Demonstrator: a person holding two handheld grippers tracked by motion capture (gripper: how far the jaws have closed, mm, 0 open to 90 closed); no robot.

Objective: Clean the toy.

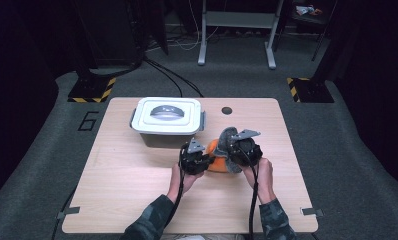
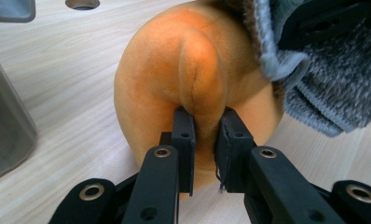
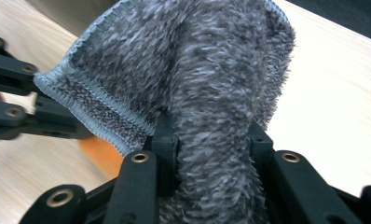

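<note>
Both forearms reach up from the near edge of the worktop. The left gripper pinches a fold of the soft orange toy lying mid-worktop, near a white-lidded box. Close beside it, the right gripper squeezes the fuzzy grey cloth lying on the toy.

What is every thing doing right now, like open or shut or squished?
Box: lid on, standing on the table.
Lid: shut on the box.
Orange toy: lying on the table, a fold of it pinched.
Grey cloth: bunched up, draped on the toy.
Left gripper: jaws shut on the orange toy.
Right gripper: jaws shut on the grey cloth.
Table: flat, holding everything.
</note>
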